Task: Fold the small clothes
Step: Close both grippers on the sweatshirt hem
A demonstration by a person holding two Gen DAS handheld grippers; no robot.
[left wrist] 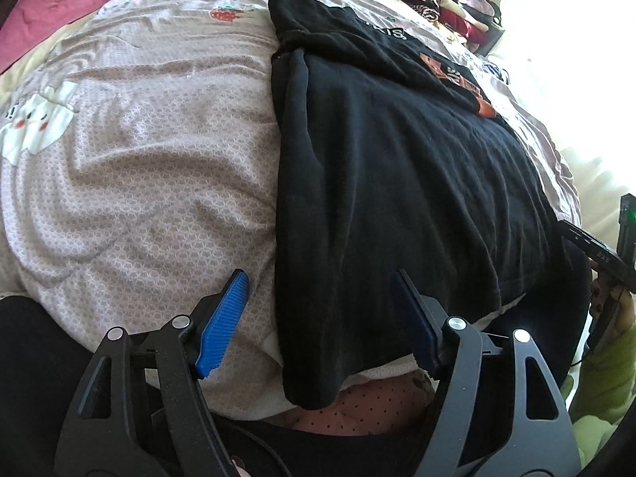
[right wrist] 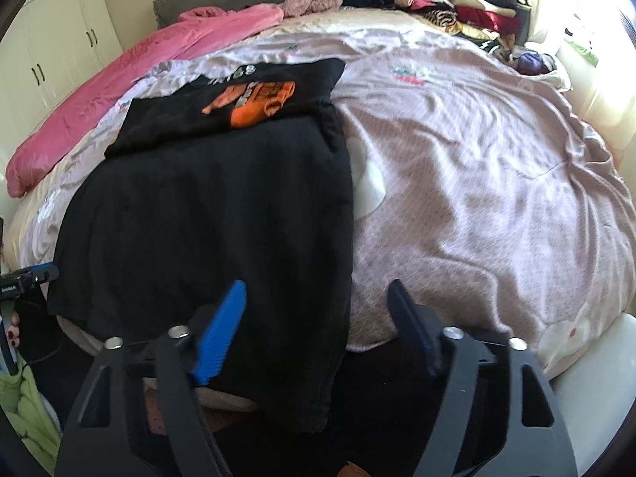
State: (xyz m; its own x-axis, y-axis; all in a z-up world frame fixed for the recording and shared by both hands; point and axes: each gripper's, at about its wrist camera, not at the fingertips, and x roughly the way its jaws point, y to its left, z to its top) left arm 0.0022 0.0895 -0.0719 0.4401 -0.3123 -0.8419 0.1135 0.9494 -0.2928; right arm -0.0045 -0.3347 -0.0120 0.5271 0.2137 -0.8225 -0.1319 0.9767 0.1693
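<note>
- Pink quilt (right wrist: 99, 91) bunched along the bed's far left edge, about 10 o'clock in the right wrist view.
- Mauve patterned blanket (left wrist: 139, 159) covers the bed; cartoon prints on it.
- Black T-shirt (left wrist: 397, 183) lies flat on the blanket, orange print (right wrist: 254, 103) at the far end, lower half folded up over it. Near hem hangs over the bed's near edge.
- Left gripper (left wrist: 322, 318): jaws parted fairly wide, empty; the shirt's left hem corner sits between the blue pads (left wrist: 222, 326), not pinched.
- Right gripper (right wrist: 314, 326): jaws likewise apart, straddling the shirt's right edge, gripping nothing.
- Stack of folded clothes (right wrist: 457, 4) at 1 o'clock, far corner of the bed. No bin or basket holds it that I can tell.
- White cupboards (right wrist: 51, 39) at far left wall.
</note>
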